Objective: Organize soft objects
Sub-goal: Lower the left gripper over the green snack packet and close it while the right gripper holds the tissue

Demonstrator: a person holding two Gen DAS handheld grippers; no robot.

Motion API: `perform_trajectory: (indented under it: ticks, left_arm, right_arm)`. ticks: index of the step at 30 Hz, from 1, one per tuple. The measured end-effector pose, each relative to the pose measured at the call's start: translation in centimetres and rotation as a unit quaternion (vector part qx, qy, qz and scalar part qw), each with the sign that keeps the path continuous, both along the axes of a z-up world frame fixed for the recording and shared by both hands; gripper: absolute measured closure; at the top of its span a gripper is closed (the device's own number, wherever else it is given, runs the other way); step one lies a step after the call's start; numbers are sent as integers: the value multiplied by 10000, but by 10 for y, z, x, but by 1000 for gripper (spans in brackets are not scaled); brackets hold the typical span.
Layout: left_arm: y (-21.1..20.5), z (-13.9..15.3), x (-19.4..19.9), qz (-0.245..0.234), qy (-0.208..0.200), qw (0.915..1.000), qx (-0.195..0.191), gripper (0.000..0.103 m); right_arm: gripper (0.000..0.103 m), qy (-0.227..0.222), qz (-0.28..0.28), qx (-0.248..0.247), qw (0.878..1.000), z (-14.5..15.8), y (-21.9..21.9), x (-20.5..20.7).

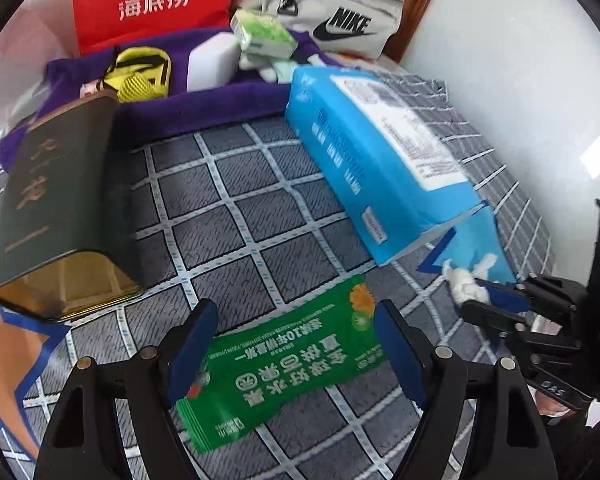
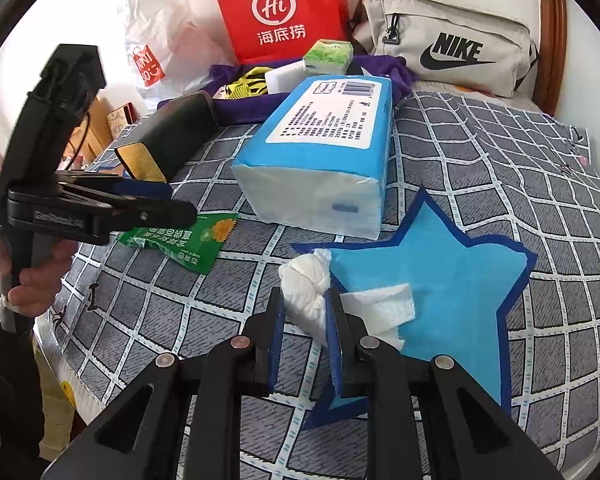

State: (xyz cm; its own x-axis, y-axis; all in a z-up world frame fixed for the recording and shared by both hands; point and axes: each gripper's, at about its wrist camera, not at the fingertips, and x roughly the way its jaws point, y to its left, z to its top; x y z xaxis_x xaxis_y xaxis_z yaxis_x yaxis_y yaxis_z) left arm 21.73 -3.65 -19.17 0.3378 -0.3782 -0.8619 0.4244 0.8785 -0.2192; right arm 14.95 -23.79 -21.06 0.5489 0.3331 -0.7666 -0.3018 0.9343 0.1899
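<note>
Nearest my left camera, the left gripper (image 1: pixel 295 344) had its jaws spread wide over the green snack packet (image 1: pixel 275 372), which lay flat on the grey checked cloth (image 1: pixel 227 216); the blue pads stood on either side of the packet, and I could not tell whether they touched it. To its left in that view, a dark green tin (image 1: pixel 59 200) lay on its side with its gold inside facing me. Behind it, a purple cloth (image 1: pixel 203 100) carried a yellow mesh item (image 1: pixel 139 76), a white block (image 1: pixel 211 60) and a small green tissue pack (image 1: pixel 263 34). Further right, the large blue tissue pack (image 1: pixel 376 160) rested on the checked cloth, one end lying over a blue star mat (image 1: pixel 480 248). At the right edge of that view, the right gripper (image 2: pixel 306 312) had its jaws pressed in on a crumpled white tissue (image 2: pixel 304 284); my right camera showed it pinched between the blue pads, just above the edge of the star mat. A second, flatter white tissue (image 2: pixel 384 304) lay on the mat just right of the jaws. At the back stood a red paper bag (image 2: pixel 283 12) and a grey Nike pouch (image 2: pixel 448 44).
</note>
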Motion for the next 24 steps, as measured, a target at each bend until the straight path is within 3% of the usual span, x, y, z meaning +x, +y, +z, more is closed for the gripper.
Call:
perform_trajectory:
  ticks: [5,12,18,19,21,24]
  left_arm:
    - [2,0,-10,-294,108,9989,-344,24]
    - [10,0,-42,-422,119,9985,-318,24]
    - [-10,-3,-65,-408,-310,9977,440,25]
    - [-13,-3,-65,-353,-378,9971,554,28]
    - [-21,-3,-66,-235,-649,9930,959,44]
    - [-17,1,-65,-53,-680,9938,883,64]
  right_arm:
    - [83,-23,30,7,10000,0,-1,-1]
    - [83,-1,-91,6,10000,0,-6,-2]
    - [83,-2,-187,19,9998,1,-9,-6]
    - [83,-9,-201,25,9998,2,-9,-7]
    - [83,-26,-222,12,9997,3,-9,-9]
    - [83,-45,-293,-90,9995,4,-9,-13]
